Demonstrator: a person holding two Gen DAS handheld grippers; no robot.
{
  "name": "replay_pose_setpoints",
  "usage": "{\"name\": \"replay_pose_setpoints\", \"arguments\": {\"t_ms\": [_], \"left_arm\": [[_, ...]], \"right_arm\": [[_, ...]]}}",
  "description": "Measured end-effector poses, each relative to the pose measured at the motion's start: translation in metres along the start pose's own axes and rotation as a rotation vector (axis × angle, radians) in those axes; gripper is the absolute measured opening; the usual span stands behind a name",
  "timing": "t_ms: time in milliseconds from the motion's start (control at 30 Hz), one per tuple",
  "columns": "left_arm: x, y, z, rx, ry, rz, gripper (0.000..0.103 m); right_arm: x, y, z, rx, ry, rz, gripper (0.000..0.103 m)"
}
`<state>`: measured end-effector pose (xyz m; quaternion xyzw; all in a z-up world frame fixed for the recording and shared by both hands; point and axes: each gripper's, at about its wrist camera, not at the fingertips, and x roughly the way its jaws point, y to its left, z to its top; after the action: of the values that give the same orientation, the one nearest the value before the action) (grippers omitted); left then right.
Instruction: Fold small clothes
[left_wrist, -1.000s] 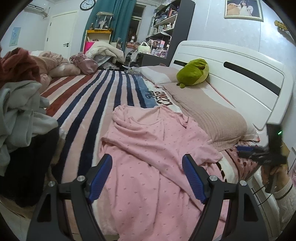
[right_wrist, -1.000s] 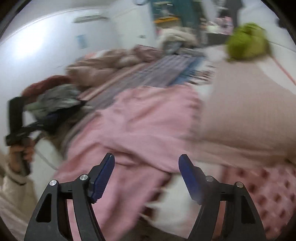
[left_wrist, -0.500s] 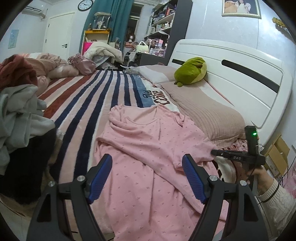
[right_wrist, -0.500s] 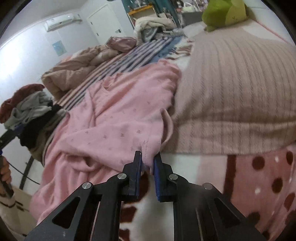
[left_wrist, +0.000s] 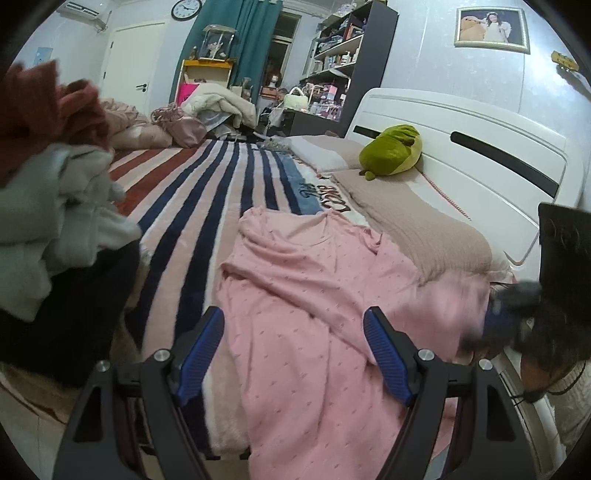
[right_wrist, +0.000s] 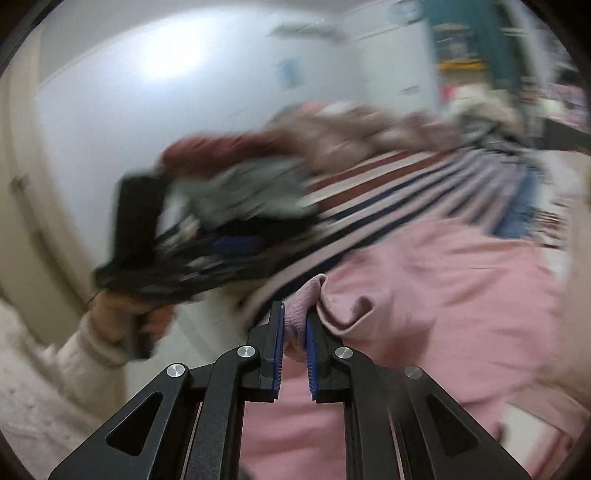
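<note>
Crowding the striped blanket (left_wrist: 236, 177), a clothes heap (left_wrist: 55, 206) — left gripper (left_wrist: 293, 347) fingers apart, right gripper (right_wrist: 294, 332) clamping the pink top (left_wrist: 314, 295).

I can make out dark and red lettering on the blanket (left_wrist: 325, 194), at about one o'clock from the pink top (left_wrist: 314, 295), but I can't read the words. The wall clock (left_wrist: 186, 9) at eleven o'clock has a dial too small to read. The right wrist view is too blurred for text.
</note>
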<state>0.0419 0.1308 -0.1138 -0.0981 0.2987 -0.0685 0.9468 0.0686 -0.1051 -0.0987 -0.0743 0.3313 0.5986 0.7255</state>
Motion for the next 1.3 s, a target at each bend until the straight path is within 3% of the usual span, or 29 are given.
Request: {"name": "replay_pose_setpoints", "arguments": {"t_ms": [100,167,233,333,433,567,633,700,733,833,967,1067,1133,1233,1267,1300], "left_arm": [[-0.004,0.007,-0.008,0.004,0.024,0.005,0.075],[-0.005,0.008,-0.014,0.013,0.042,-0.011,0.075],[-0.005,0.007,-0.021,0.011,0.064,-0.050,0.077],[0.004,-0.001,-0.031,0.024,0.111,-0.123,0.079],[0.024,-0.019,-0.042,0.089,0.171,-0.166,0.079],[0.064,-0.041,-0.058,0.188,0.288,-0.152,0.078],[0.078,-0.046,-0.065,0.214,0.346,-0.145,0.065],[0.086,-0.049,-0.071,0.246,0.388,-0.110,0.021],[0.085,-0.052,-0.072,0.272,0.397,-0.086,0.012],[0.073,-0.053,-0.063,0.330,0.352,-0.042,0.008],[0.040,-0.052,-0.028,0.433,0.159,0.148,0.009],[0.025,-0.055,-0.024,0.525,0.093,0.193,0.011],[0.025,-0.061,-0.039,0.601,0.156,0.112,0.013],[0.030,-0.063,-0.069,0.507,0.386,-0.270,0.018],[0.030,-0.065,-0.080,0.473,0.434,-0.370,0.020],[0.029,-0.068,-0.088,0.460,0.464,-0.422,0.030]], "right_arm": [[0.040,0.010,-0.005,-0.016,0.177,0.038,0.013],[0.049,0.007,-0.012,0.005,0.229,0.057,0.026],[0.034,-0.003,-0.015,0.029,0.206,0.040,0.042],[-0.001,-0.024,-0.016,0.083,0.131,-0.022,0.052],[-0.029,-0.060,-0.024,0.168,0.104,-0.179,0.056],[-0.055,-0.098,-0.047,0.296,0.073,-0.243,0.056],[-0.067,-0.108,-0.059,0.348,0.048,-0.249,0.056],[-0.075,-0.114,-0.071,0.380,0.035,-0.265,0.056],[-0.078,-0.116,-0.076,0.395,0.030,-0.269,0.056],[-0.089,-0.123,-0.092,0.438,0.012,-0.283,0.056],[-0.104,-0.127,-0.102,0.477,-0.023,-0.291,0.056],[-0.107,-0.127,-0.104,0.485,-0.044,-0.293,0.056],[-0.106,-0.126,-0.105,0.486,-0.044,-0.290,0.056],[-0.106,-0.127,-0.108,0.491,-0.042,-0.281,0.056],[-0.105,-0.127,-0.109,0.494,-0.042,-0.278,0.056],[-0.105,-0.127,-0.110,0.498,-0.042,-0.275,0.056]]}}
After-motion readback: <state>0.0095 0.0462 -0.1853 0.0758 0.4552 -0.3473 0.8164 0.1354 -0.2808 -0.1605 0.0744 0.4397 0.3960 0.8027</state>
